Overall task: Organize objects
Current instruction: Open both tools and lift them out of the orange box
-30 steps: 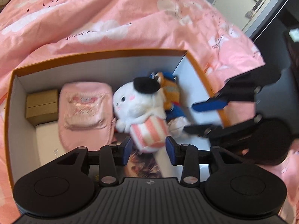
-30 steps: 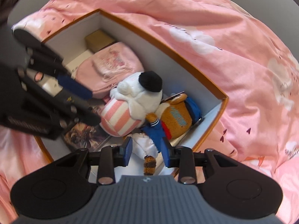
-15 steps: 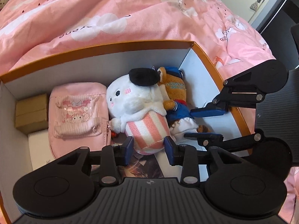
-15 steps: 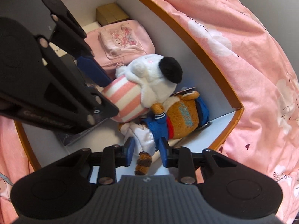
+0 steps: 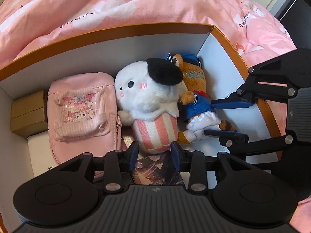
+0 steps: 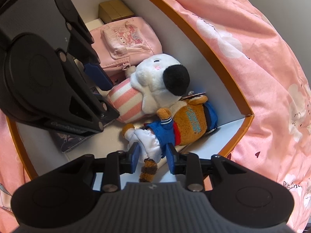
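Box [image 5: 108,33]: orange-rimmed, white inside, lying on a pink quilt [image 5: 136,2]; it fills the middle of both views.
White plush [image 5: 147,97]: centre of the left view, black ear uppermost, its pink-striped bottom pointing to the lower edge of the frame.
Left gripper [image 5: 155,154]: bottom centre of the left view, jaws partly apart; the striped bottom of the white plush sits between the blue pads, close to both. I cannot tell whether the pads press on it.
Brown plush [image 6: 186,124]: just right of the white plush and touching it, in a blue jacket and white skirt, striped tail toward the lower edge of the right view.
Right gripper [image 6: 151,156]: bottom centre of the right view, jaws narrowly apart and just now opening a little; the white skirt lies between the pads, the left pad against the cloth. A firm hold cannot be told.
Pouch [image 5: 83,112]: pink, left of the white plush, touching it.
Carton [image 5: 27,112]: brown, far left in the left view, beside the pouch.
Card [image 5: 155,170]: dark, printed, flat on the box floor under the left gripper.
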